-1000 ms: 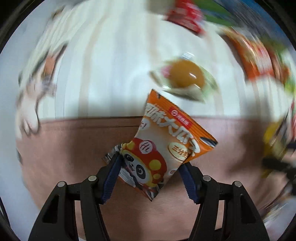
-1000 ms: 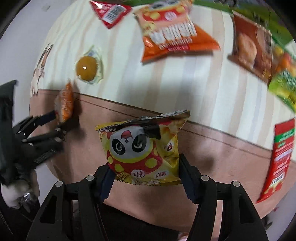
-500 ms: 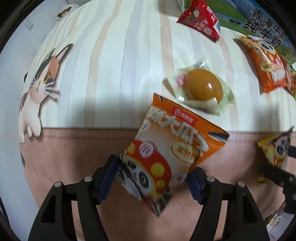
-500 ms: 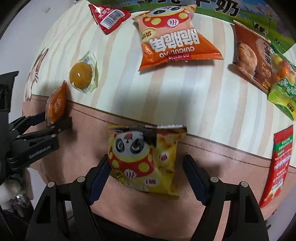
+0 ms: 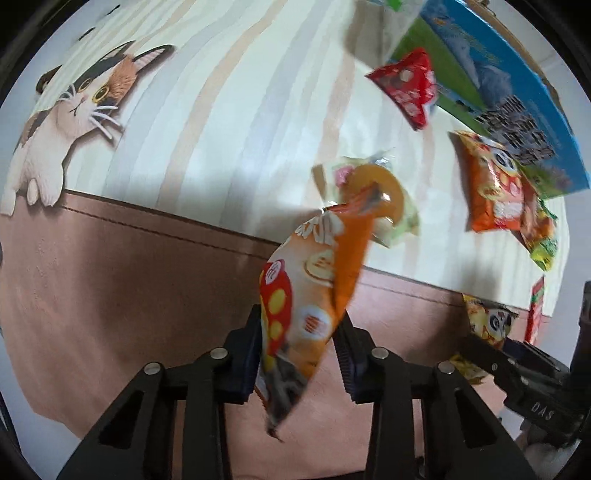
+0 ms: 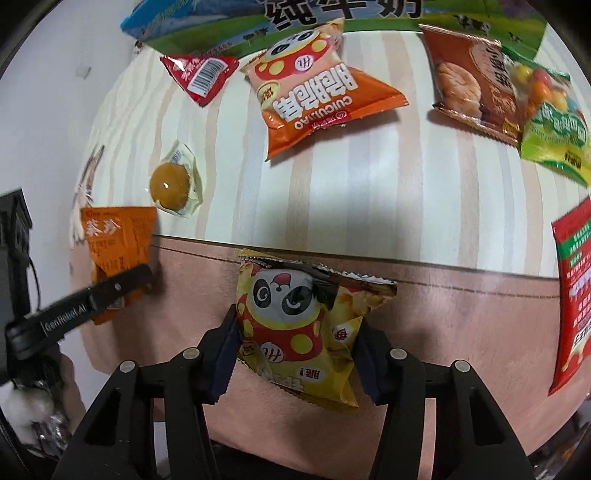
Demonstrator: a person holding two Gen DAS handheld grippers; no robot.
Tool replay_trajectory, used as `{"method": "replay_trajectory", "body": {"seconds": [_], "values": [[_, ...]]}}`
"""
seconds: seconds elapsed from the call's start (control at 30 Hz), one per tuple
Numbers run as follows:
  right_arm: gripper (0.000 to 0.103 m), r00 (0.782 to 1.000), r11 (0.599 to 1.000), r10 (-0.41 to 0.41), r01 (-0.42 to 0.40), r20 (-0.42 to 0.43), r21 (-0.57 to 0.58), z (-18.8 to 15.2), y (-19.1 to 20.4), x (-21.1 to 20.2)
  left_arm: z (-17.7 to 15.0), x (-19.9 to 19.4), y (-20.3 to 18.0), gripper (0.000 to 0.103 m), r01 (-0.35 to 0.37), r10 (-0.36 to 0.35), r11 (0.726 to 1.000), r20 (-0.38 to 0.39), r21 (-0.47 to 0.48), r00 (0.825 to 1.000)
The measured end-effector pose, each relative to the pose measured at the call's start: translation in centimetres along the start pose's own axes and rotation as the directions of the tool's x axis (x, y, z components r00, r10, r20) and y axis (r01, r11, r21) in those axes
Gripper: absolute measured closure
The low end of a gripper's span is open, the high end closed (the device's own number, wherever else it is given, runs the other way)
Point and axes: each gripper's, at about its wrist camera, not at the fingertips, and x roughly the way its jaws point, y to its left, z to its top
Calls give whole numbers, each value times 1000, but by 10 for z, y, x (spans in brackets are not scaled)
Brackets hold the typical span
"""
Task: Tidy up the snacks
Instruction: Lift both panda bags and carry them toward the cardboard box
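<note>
- Ahead of both grippers, beyond their fingertips, the worktop (image 6: 332, 192) under its striped cloth carries the loose snacks, with a printed milk carton (image 6: 332, 14) along the far edge.
- Far ahead of the right gripper (image 6: 295, 347), an orange bag (image 6: 317, 92) lies flat, its long axis slanting from far-left to near-right; a brown pack (image 6: 476, 81) and a green pack (image 6: 554, 129) sit ahead and to the right, overlapping.
- Between the right gripper's pads hangs the yellow bag (image 6: 306, 325), its long axis along the fingers; the jaws are closing and already press its sides.
- Between the left gripper's (image 5: 299, 354) pads is the small orange bag (image 5: 314, 295), seen nearly edge-on and blurred, long axis along the fingers; this gripper is clenched tight on it.
- Just ahead of that bag's top, the wrapped egg (image 5: 373, 195) lies on the cloth; I judge the left hand nearer to it, the right well apart.
- Ahead-left of the right gripper, a red sachet (image 6: 201, 75) lies near the carton.
</note>
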Motion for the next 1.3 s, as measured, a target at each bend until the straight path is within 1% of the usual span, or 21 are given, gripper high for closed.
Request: {"method": "replay_trajectory", "body": {"seconds": [0.03, 0.1, 0.13, 0.17, 0.23, 0.27, 0.33, 0.37, 0.4, 0.47, 0.57, 0.63, 0.67, 0.7, 0.77, 0.87, 0.97, 1.03, 1.1, 1.17, 1.3], "values": [[46, 1000, 1000, 9, -9, 2, 8, 0, -1, -1, 0, 2, -2, 70, 0, 0, 1000, -4, 4, 1000], [46, 1000, 1000, 24, -24, -4, 18, 0, -8, -4, 2, 12, -3, 69, 34, -34, 999, -3, -9, 999], [46, 999, 999, 29, -29, -14, 19, 3, -6, -2, 3, 18, 1, 66, 43, -43, 999, -14, -13, 999], [46, 999, 999, 35, -34, -20, 27, 2, -11, -3, 0, 23, 10, 59, 38, -39, 999, -44, -19, 998], [45, 999, 999, 39, -38, -34, 39, 3, -18, -2, 8, 39, 12, 57, 38, -40, 999, -99, -28, 994], [45, 998, 998, 42, -41, -39, 42, 3, -27, -5, 11, 42, 13, 57, 40, -43, 999, -102, -34, 994], [45, 998, 998, 46, -43, -44, 49, 4, -28, -3, 19, 42, 12, 57, 40, -44, 998, -88, -46, 995], [45, 998, 998, 44, -42, -43, 49, 5, -28, -2, 29, 43, 15, 57, 34, -38, 998, -79, -44, 996], [45, 998, 998, 44, -42, -42, 51, 5, -26, -1, 37, 44, 4, 57, 23, -25, 999, -68, -35, 997], [45, 998, 998, 44, -42, -44, 54, 6, -25, 1, 39, 38, -6, 57, -18, 18, 1000, -46, -6, 999], [45, 998, 998, 43, -40, -46, 51, 6, -28, 1, 42, 34, -24, 57, -53, 54, 998, -22, 43, 998], [45, 998, 998, 37, -35, -48, 46, 6, -29, 2, 45, 37, -29, 57, -52, 53, 998, -18, 39, 998], [45, 998, 999, 32, -30, -46, 40, 6, -27, 1, 46, 39, -31, 63, -39, 39, 999, -22, 23, 999], [45, 999, 999, 28, -27, -40, 31, 5, -25, 0, 46, 42, -33, 64, -40, 41, 999, -25, 20, 999], [46, 999, 999, 28, -27, -27, 26, 4, -22, -4, 34, 49, -31, 65, -46, 46, 999, -10, 14, 999], [47, 998, 997, 63, -62, -13, 37, 3, -21, -12, 27, 37, -33, 65, 9, -9, 1000, -9, -23, 1000], [47, 994, 993, 106, -106, 10, 48, 5, -19, -26, 28, 22, -38, 65, 71, -71, 997, 4, -30, 997], [47, 989, 988, 144, -145, 34, 52, 9, -17, -42, 32, 9, -52, 65, 119, -118, 993, 18, -18, 993], [47, 980, 981, 184, -188, 72, 52, 16, -13, -65, 35, -14, -72, 65, 155, -154, 988, 36, -9, 987], [47, 972, 975, 212, -217, 106, 37, 25, -9, -89, 38, -40, -87, 65, 210, -209, 978, 56, -6, 976], [47, 951, 969, 243, -246, 193, -9, 54, -1, -145, 66, -89, -105, 65, 286, -287, 958, 111, 33, 951]]}}
